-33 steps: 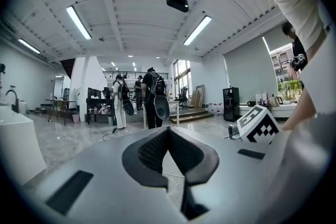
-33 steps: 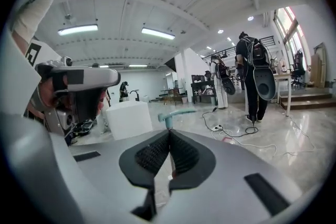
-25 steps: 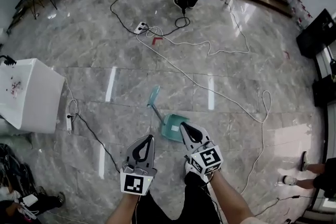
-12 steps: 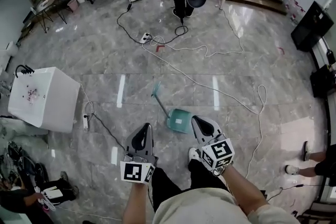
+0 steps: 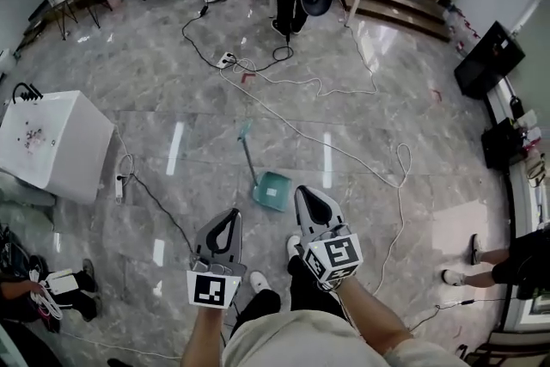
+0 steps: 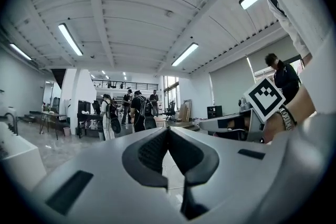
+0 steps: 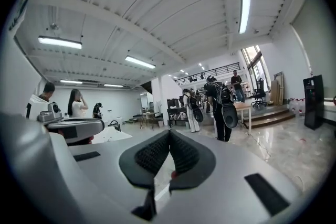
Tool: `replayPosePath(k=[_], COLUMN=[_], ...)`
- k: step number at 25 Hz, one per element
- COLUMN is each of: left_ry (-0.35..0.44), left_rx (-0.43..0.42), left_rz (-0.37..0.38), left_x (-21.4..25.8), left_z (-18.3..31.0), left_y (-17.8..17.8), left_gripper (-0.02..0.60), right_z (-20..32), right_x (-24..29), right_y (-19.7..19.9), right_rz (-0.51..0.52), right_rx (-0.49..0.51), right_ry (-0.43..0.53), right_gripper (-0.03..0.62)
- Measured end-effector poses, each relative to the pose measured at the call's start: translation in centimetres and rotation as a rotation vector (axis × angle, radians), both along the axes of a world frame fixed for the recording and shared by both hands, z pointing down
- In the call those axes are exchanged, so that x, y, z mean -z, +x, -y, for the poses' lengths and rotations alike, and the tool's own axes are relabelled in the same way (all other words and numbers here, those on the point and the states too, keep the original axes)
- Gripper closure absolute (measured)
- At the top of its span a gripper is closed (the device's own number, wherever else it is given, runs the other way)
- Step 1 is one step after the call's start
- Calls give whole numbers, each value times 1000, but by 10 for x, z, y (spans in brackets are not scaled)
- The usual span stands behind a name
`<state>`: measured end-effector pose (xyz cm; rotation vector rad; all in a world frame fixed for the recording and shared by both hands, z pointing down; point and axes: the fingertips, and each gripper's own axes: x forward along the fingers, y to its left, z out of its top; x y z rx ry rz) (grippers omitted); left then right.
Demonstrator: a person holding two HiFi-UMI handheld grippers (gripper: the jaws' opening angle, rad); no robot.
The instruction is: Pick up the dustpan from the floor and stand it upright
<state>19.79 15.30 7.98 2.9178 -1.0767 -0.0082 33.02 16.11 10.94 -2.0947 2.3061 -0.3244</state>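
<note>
Dustpan farther now — left gripper, right gripper (both closed).

glossy veined stone floor, smooth teal plastic dustpan

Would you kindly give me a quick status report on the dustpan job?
Left gripper shut, empty. Right gripper shut, empty. Dustpan lying on floor, not held. White cable beyond it, not blocking.
</note>
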Motion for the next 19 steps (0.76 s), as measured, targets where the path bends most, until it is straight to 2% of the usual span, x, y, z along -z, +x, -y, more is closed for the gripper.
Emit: replayPosePath(k=[3,6,10,13,19], left_ry=[26,57,64,66,74], left_rx=[-16,-43,-18,11,2], left_rz=[18,44,63,47,71], left_x=[-8,-1,8,15,9], left_z=[-10,-18,-30,-34,-38], left_y=[-22,-32,-54,-63,-68], left_gripper=[571,571,571,571,571], right_z=[-11,-20,-38,-43,-45], right_x=[1,13,21,28,30], right_y=[-25,-29,-38,-43,-58], right_rz=[-30,-31,-27,-39,-25], right_rx=[-7,-42,-54,-40,-31], right_ry=[21,38,40,48,60], right_gripper=[577,576,577,577,577])
